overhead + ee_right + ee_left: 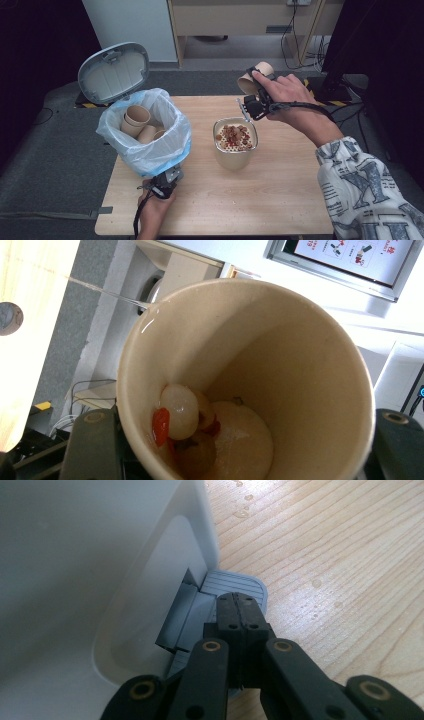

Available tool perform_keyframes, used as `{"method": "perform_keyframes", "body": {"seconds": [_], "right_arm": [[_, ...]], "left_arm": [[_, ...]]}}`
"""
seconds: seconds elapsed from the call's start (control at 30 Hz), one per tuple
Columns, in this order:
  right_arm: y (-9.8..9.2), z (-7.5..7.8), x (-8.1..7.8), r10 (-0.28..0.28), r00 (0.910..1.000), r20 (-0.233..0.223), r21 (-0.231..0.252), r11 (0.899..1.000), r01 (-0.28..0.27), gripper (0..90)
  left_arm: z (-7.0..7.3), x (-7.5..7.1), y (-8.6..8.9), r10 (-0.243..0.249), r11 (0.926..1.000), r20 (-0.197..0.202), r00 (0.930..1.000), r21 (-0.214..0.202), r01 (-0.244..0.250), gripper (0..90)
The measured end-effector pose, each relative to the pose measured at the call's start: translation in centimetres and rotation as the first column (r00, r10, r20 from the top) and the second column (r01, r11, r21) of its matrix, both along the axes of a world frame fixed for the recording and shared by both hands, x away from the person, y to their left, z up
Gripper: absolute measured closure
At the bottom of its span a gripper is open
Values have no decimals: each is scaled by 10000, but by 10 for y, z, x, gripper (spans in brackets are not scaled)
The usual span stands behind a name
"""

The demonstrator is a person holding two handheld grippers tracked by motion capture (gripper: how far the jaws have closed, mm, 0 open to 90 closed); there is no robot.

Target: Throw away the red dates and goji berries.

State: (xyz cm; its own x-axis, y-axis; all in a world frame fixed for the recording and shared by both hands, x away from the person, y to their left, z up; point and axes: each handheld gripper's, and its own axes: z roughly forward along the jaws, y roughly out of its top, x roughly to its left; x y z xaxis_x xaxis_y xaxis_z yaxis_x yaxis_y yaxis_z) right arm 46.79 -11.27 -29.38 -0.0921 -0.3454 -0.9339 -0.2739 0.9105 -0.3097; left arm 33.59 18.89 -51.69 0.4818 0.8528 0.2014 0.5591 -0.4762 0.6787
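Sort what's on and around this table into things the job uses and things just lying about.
In use:
- paper cup with leftover food, held tilted in the right gripper
- strainer tub catching red and brown scraps
- pedal bin, lid up, with discarded cups
- bin pedal, pressed by the shut left gripper

Lying about:
- cables on the floor
- wall poster

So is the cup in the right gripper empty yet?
Not empty. The paper cup held by the right gripper still has a few pale and red bits of food stuck at its bottom.
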Motion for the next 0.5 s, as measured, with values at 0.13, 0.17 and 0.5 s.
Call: {"method": "perform_keyframes", "body": {"seconds": [0.13, 0.17, 0.5], "right_arm": [[0, 1, 0, 7, 10000, 18, -19, 10000, -7, 330], [0, 1, 0, 7, 10000, 18, -19, 10000, -7, 330], [-3, 5, -1, 18, 9999, 130, -76, 10000, -17, 330]], "left_arm": [[0, 0, 0, -1, 10000, 4, 10000, -2, 1, 896], [0, 0, 0, -1, 10000, 4, 10000, -2, 1, 896], [0, 0, 0, 19, 10000, 1, 10000, -3, -19, 896]]}}
